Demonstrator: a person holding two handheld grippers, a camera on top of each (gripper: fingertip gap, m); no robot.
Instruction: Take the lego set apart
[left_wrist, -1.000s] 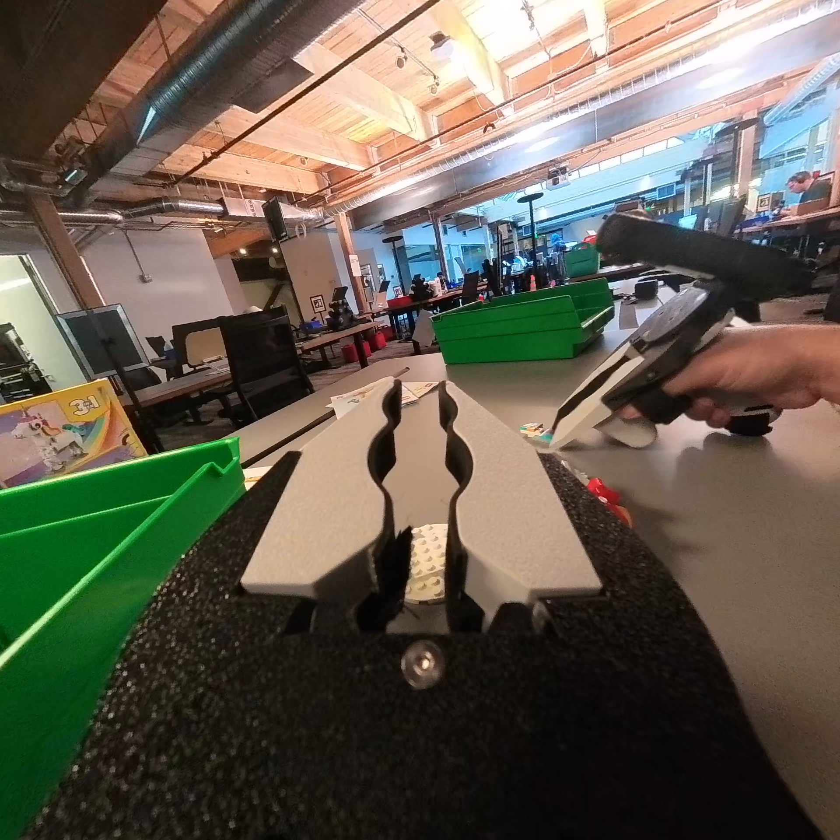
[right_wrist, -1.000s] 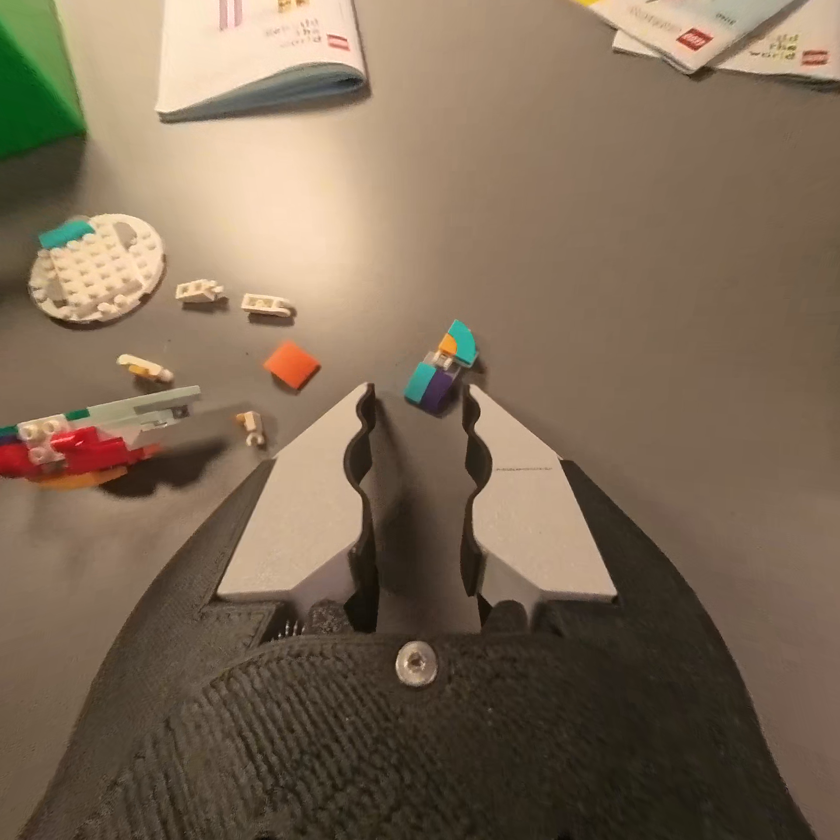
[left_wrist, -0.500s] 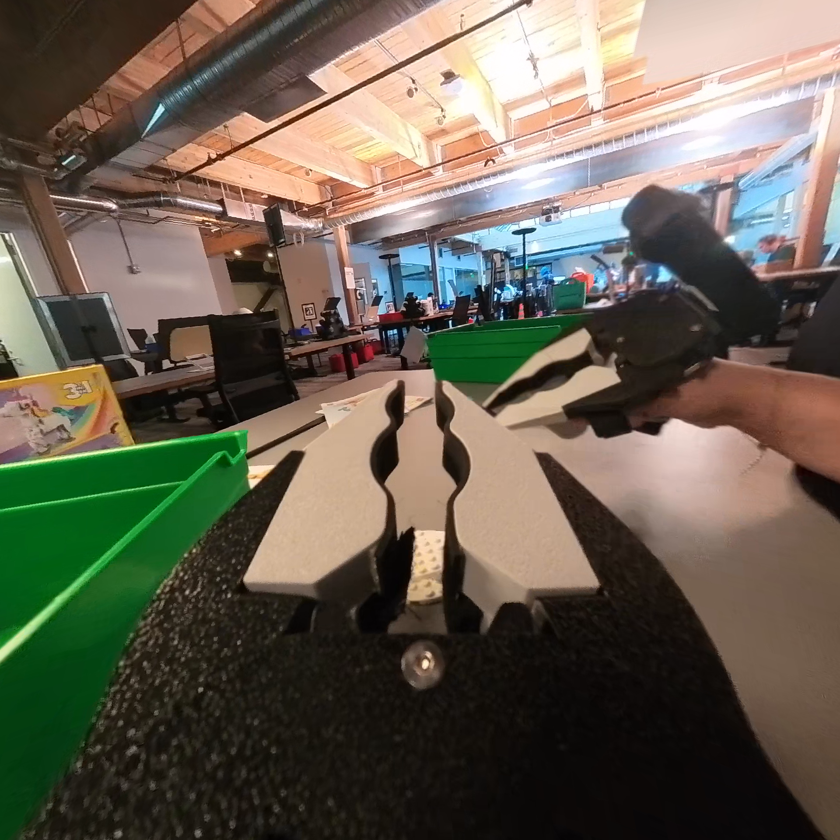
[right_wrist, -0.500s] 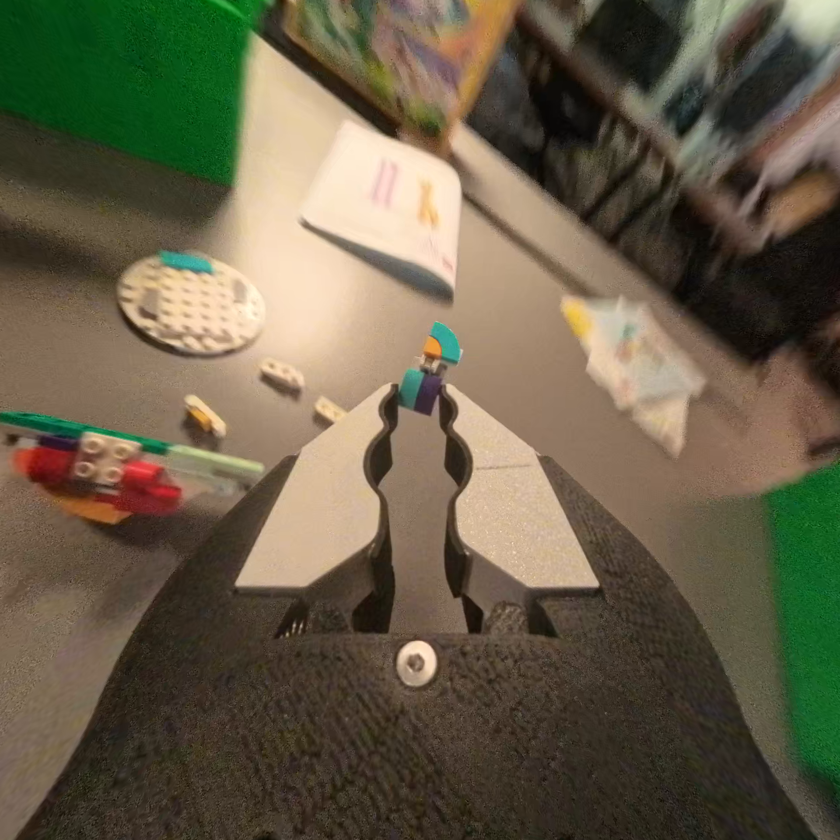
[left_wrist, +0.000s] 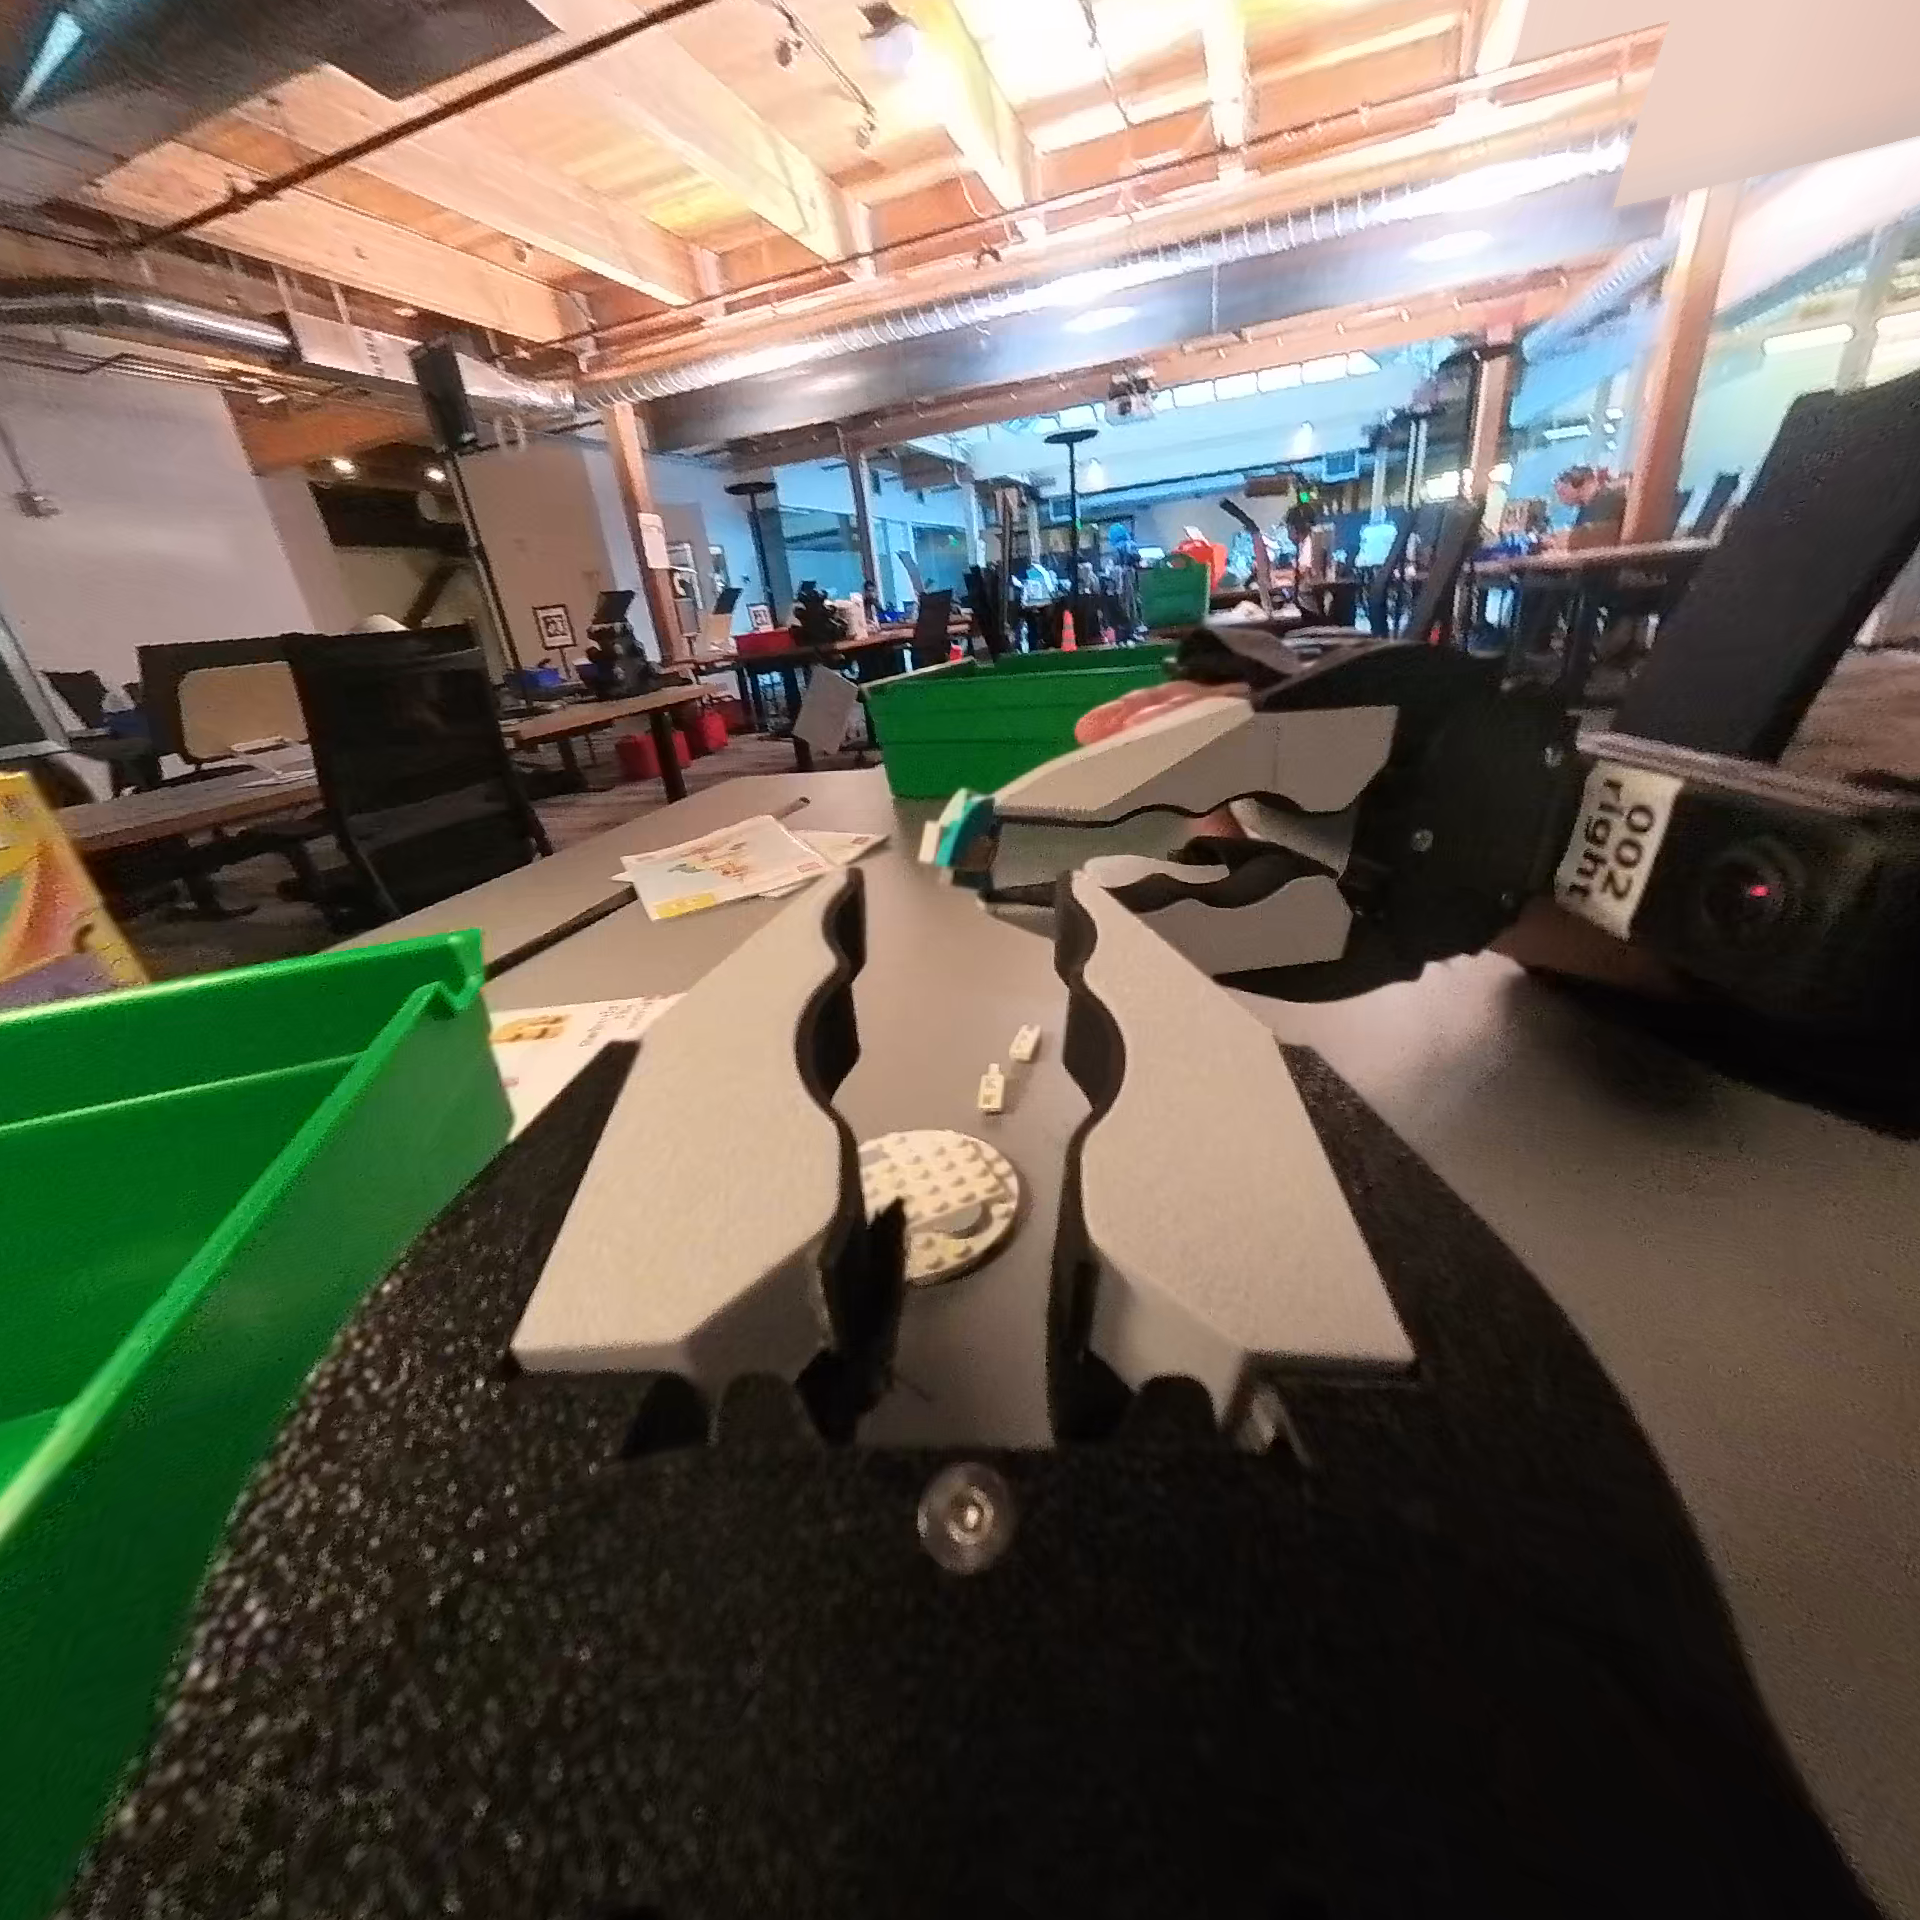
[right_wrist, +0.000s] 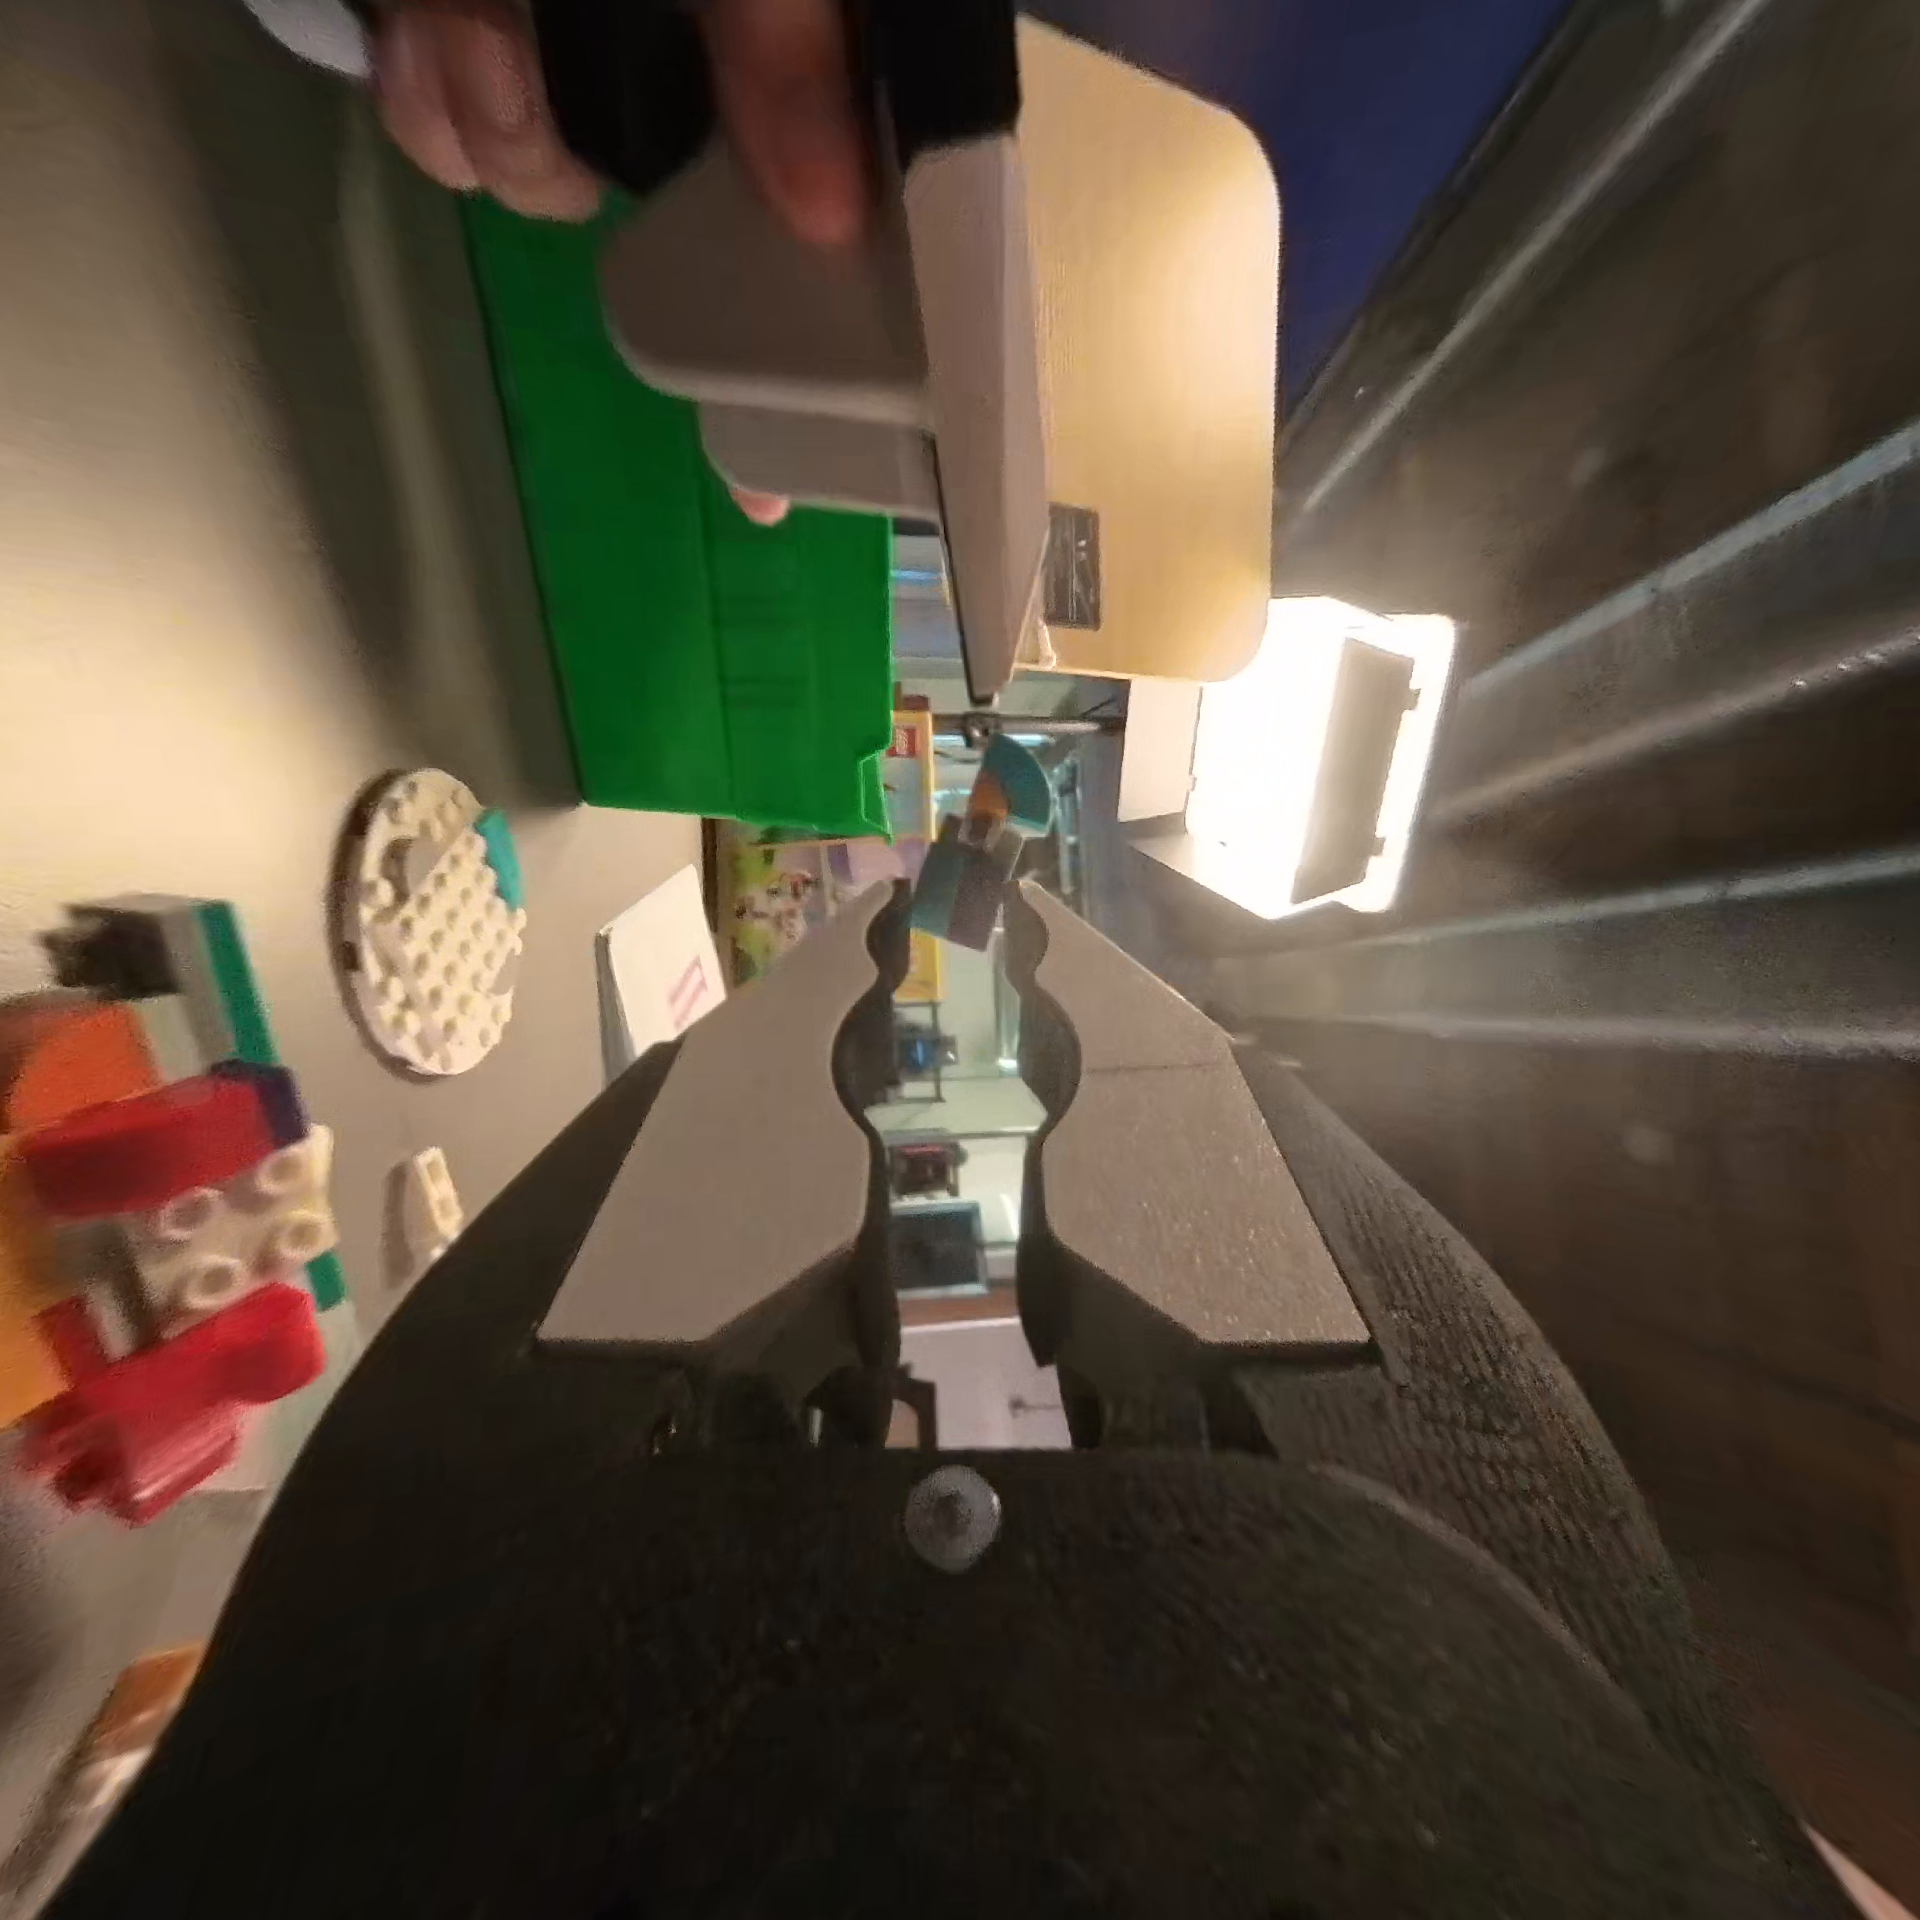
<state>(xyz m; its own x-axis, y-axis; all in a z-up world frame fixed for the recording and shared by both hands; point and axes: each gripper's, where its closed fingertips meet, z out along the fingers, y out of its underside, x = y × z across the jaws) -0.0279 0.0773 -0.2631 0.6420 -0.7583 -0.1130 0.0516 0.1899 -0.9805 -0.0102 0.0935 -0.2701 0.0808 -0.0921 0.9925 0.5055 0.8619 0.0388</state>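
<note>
My right gripper (right_wrist: 956, 904) is shut on a small teal, purple and orange lego piece (right_wrist: 971, 862) and holds it in the air, rolled on its side. In the left wrist view it (left_wrist: 987, 862) hangs just beyond my left fingertips with the piece (left_wrist: 956, 836) at its tip. My left gripper (left_wrist: 956, 914) is open and empty above the table. A white round studded plate (left_wrist: 940, 1195) lies under it, also in the right view (right_wrist: 431, 920). A red, white and orange lego assembly (right_wrist: 166, 1247) lies on the table at the left.
A green bin (left_wrist: 208, 1143) stands close on the left, and another (left_wrist: 997, 727) at the far table edge. Two small white pieces (left_wrist: 1008, 1065) lie past the plate. Leaflets (left_wrist: 727, 873) and a booklet (left_wrist: 582, 1023) lie on the grey table (left_wrist: 1558, 1247). My left and right fingertips are right by each other.
My right gripper closed on the small piece, lifted it off the table, rolled sideways and came in front of my left gripper. My left jaws opened wider.
</note>
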